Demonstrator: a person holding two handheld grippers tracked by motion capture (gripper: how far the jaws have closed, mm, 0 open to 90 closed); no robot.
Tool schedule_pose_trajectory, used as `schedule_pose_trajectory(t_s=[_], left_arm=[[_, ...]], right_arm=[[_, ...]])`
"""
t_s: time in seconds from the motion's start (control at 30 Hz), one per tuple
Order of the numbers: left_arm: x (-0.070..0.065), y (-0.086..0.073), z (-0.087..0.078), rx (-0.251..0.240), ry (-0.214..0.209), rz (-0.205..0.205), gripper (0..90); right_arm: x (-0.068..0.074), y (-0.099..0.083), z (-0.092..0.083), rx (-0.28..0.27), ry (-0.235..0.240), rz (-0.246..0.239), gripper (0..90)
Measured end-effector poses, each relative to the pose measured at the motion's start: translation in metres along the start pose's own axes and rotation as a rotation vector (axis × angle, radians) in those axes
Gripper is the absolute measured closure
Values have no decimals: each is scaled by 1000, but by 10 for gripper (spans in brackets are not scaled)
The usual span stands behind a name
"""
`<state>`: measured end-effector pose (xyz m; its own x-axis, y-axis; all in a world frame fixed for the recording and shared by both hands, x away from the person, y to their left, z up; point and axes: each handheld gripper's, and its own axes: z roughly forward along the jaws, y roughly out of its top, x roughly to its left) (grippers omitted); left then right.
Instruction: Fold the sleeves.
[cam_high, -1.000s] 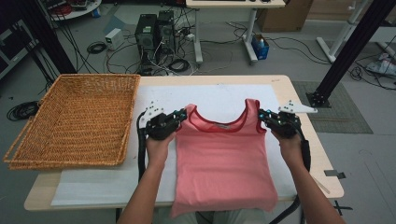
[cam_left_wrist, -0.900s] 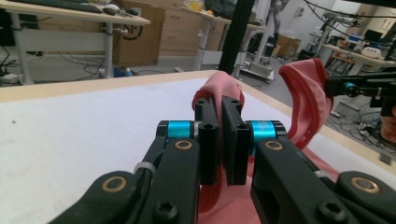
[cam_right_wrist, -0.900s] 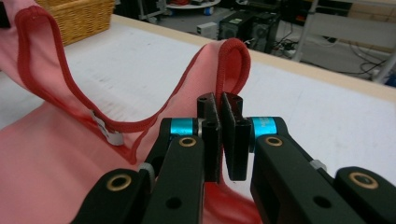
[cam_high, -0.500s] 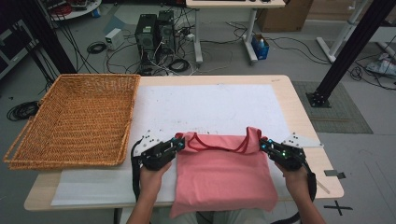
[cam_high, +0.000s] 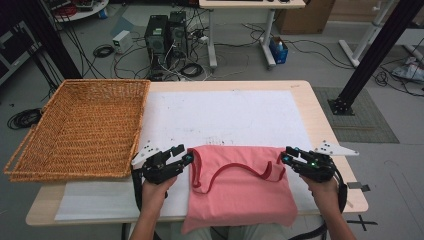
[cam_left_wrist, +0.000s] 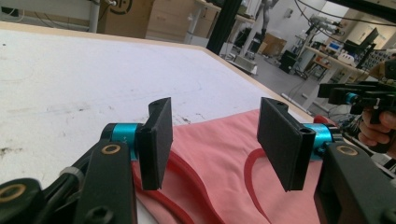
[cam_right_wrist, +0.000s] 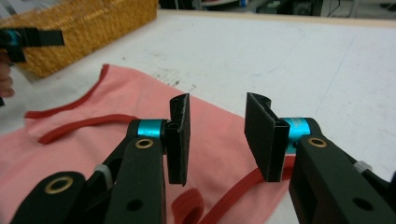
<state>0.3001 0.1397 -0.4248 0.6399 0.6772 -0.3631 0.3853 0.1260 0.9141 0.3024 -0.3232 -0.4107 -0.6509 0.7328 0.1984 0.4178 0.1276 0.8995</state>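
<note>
Both tongs (cam_high: 187, 158) (cam_high: 285, 159) just opened, spread, nothing pinched. Folded pink sleeveless cotton top (cam_high: 240, 192) overhangs near surface edge (cam_high: 100, 220); may slide off, unfold.

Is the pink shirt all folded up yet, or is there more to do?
Partly. The pink sleeveless cotton top is folded once, its straps lying over the body. The left claw and right claw have just been opening, and nothing is between their jaws. Probably left: more folds, then perhaps the woven wicker basket.

The right tool (cam_right_wrist: 217, 140), its jaws just parted and empty, hangs over the pink top (cam_right_wrist: 107, 140), wicker basket (cam_right_wrist: 84, 32) upper left.
</note>
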Motion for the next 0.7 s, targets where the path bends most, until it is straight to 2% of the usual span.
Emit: schedule_pose_trajectory(t_s=[0.03,0.13,0.2,0.27,0.33,0.47,0.5,0.57,0.63,0.7], left_arm=[[0,1,2,6,4,0,455],[2,1,6,17,14,0,455],[4,1,6,19,23,-3,455],[5,1,5,15,36,3,454],[5,1,5,14,47,1,428],[5,1,8,6,56,17,383],[4,1,8,2,55,22,360],[3,3,9,-8,56,39,331],[3,6,10,-18,56,54,290],[2,9,12,-19,72,75,260]], right_arm=[[0,0,6,16,4,0,669],[-2,-2,22,134,34,18,758],[1,-7,27,177,134,-6,794],[8,-12,25,220,210,-49,808],[14,-19,20,269,247,-82,811],[18,-34,10,336,268,-115,814],[18,-36,7,333,259,-125,801],[17,-35,0,276,220,-118,697],[13,-30,-5,184,142,-112,540],[9,-24,-8,94,64,-109,430]])
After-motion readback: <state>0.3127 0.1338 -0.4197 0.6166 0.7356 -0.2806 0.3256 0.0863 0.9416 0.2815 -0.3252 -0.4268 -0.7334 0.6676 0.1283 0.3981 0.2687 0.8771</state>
